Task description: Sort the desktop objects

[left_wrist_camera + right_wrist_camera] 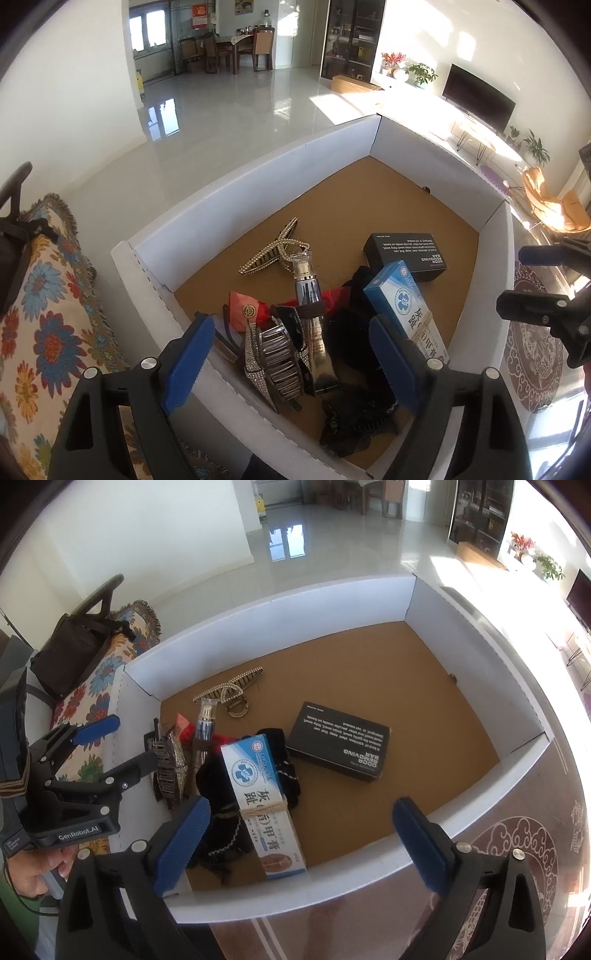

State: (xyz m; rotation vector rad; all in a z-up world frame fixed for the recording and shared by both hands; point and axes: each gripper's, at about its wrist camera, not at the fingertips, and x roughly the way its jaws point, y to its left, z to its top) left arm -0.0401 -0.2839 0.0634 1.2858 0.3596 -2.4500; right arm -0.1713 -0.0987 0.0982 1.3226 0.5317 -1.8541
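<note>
A white cardboard box [258, 177] with a brown floor holds the objects. In it lie a rhinestone hair claw [273, 360], a silver-blue pump bottle [312, 314], a blue-white ointment carton [406, 306], a black box [406, 253], a pearl hair clip [273, 249], a red pouch [245, 308] and black fabric [354, 421]. My left gripper [291, 362] is open above the hair claw and bottle. My right gripper [306, 845] is open over the box's near edge, above the carton [262, 797]. The black box [338, 742] lies apart to the right.
A floral blanket [44, 332] lies left of the box. A patterned tabletop [517, 849] shows to the right. A black bag [70, 653] sits on the blanket. The far right half of the box floor [424, 686] is bare.
</note>
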